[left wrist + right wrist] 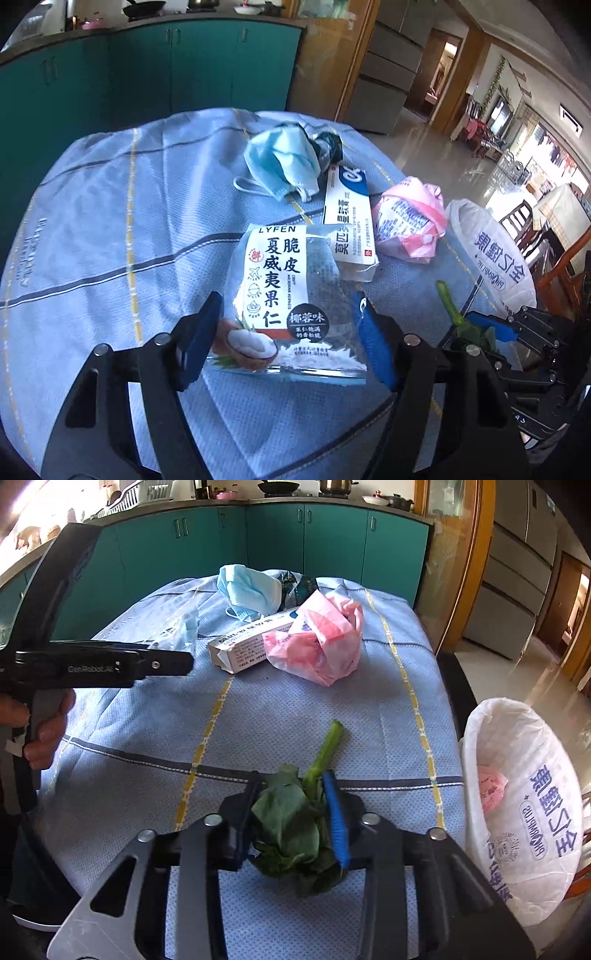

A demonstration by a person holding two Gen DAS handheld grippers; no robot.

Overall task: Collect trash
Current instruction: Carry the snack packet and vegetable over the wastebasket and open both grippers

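Blue checked cloth (295,709) covers the surface, teal cabinets (295,535) behind. White bin bag (524,812) hangs off its right edge. Left gripper (284,339), jaws wide, straddles the snack packet (288,295); contact unclear. Right gripper (291,819) jaws pinch the wilted greens (291,823) near the front edge.

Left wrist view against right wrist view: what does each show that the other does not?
Left wrist only: the snack packet's printed front between the left gripper's blue pads.
Right wrist only: a hand on the left gripper's handle, and pink trash already in the bin bag.
Both: mask, box, pink bag, and the vegetable scrap pinched in the right gripper.
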